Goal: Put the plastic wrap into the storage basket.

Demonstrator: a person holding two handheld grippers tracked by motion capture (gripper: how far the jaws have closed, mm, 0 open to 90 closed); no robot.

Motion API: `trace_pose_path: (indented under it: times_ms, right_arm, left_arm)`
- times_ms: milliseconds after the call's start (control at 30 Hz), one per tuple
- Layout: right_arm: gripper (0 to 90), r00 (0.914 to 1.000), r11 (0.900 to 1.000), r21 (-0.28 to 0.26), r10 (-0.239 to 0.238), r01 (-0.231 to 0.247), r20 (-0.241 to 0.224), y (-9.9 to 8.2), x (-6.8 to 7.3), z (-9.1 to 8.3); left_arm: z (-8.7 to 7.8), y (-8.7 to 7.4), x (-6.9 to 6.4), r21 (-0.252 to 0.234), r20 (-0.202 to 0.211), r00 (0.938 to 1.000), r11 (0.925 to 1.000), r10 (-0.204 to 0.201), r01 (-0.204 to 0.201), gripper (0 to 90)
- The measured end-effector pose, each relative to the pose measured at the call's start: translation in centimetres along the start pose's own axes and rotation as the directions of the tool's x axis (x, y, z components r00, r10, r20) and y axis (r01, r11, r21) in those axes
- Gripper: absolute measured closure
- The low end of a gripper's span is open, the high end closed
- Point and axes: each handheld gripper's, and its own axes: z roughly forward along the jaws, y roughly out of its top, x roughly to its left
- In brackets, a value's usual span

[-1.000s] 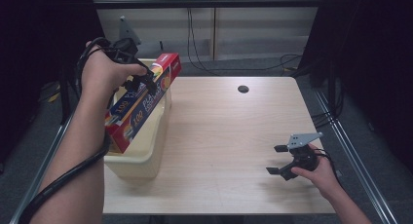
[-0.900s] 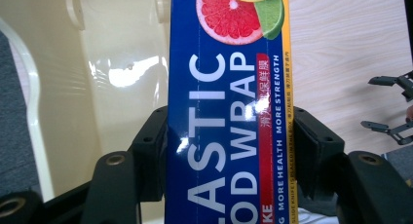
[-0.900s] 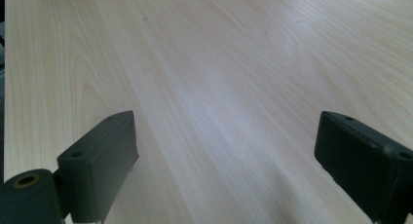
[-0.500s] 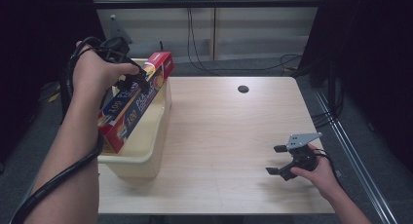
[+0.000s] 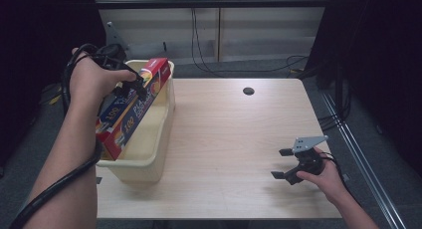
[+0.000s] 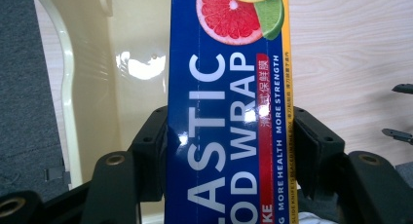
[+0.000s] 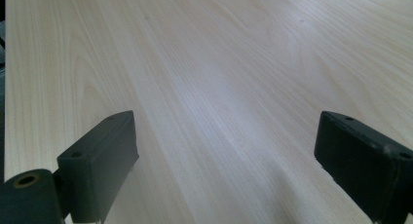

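From above, a pale wooden table (image 5: 229,139) stands on grey floor, dark curtains at both sides and cables along the back wall. The left gripper (image 5: 130,87) clamps a box of plastic wrap (image 5: 132,109), tilted over a cream tub (image 5: 149,139) at the table's left edge. The right gripper (image 5: 283,164) rests open near the front right.

In the left gripper view, the jaws press both sides of the box (image 6: 226,112).

In the right gripper view, the jaws stand wide above bare wood (image 7: 219,78).

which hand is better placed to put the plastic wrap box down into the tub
Left. The left gripper is already clamped on the plastic wrap box, held tilted over the cream tub. The right gripper sits open and empty on the table, far from the tub.
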Motion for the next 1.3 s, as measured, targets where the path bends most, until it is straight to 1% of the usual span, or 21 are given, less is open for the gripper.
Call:
trace_pose_path:
  times_ms: [100,233,500,567,633,733,767,833,933,1167,1267,1300]
  right_arm:
    - [8.2,1.0,1.0,-0.001,0.001,-0.001,0.003,0.0,0.0,0.0]
    - [8.2,1.0,1.0,0.001,-0.003,0.003,0.0,0.0,0.0,0.1]
    - [8.2,1.0,1.0,0.0,-0.003,0.003,0.001,0.0,0.0,0.0]
    - [8.2,1.0,1.0,-0.002,-0.006,0.006,-0.001,0.0,0.0,0.0]
    - [8.2,0.9999,0.9999,-0.008,-0.01,0.01,-0.004,0.0,0.0,0.0]
    - [8.2,0.9999,0.9999,-0.008,-0.01,0.01,0.003,0.0,0.0,0.0]
    - [8.2,0.9999,0.9999,-0.008,-0.01,0.01,0.003,0.0,0.0,0.0]
    - [8.2,0.9999,0.9999,-0.01,-0.011,0.011,0.0,0.0,0.0,0.0]
    - [8.2,0.9999,0.9999,-0.009,-0.011,0.011,0.001,0.0,0.0,0.0]
    - [8.2,0.9999,0.9999,-0.007,-0.013,0.013,0.001,0.0,0.0,-0.1]
    - [8.2,0.9999,0.9999,-0.01,-0.012,0.012,0.0,0.0,0.0,0.0]
    - [8.2,0.9999,0.9999,-0.008,-0.01,0.01,-0.006,0.0,0.0,0.0]
  left_arm:
    - [0.1,-0.1,0.3,0.002,0.001,1.0,1.0,-0.007,0.007,41.0]
    - [0.4,-0.2,0.5,0.001,-0.01,0.9998,0.9999,-0.014,0.014,41.0]
    - [1.0,-0.3,1.0,0.009,-0.013,0.9996,0.9996,-0.025,0.025,40.9]
    - [1.1,-0.4,1.2,0.009,-0.008,0.9994,0.9994,-0.034,0.034,40.9]
    - [1.1,-0.4,1.3,0.006,-0.009,0.9994,0.9994,-0.033,0.033,40.9]
    - [1.2,-0.5,1.4,0.002,-0.011,0.9991,0.9991,-0.042,0.042,40.9]
    - [1.3,-0.5,1.5,0.005,-0.019,0.999,0.9992,-0.04,0.04,40.9]
    - [1.4,-0.5,1.5,0.009,-0.022,0.999,0.9992,-0.038,0.039,40.9]
    - [1.7,-0.6,1.7,0.011,-0.017,0.9987,0.9988,-0.047,0.047,40.9]
    - [2.4,-0.7,2.0,0.017,-0.017,0.9984,0.9984,-0.054,0.055,40.9]
    - [2.6,-0.8,2.1,0.024,-0.022,0.9986,0.9985,-0.048,0.049,40.9]
    - [2.7,-0.8,2.1,0.025,-0.02,0.9983,0.9982,-0.054,0.055,40.9]
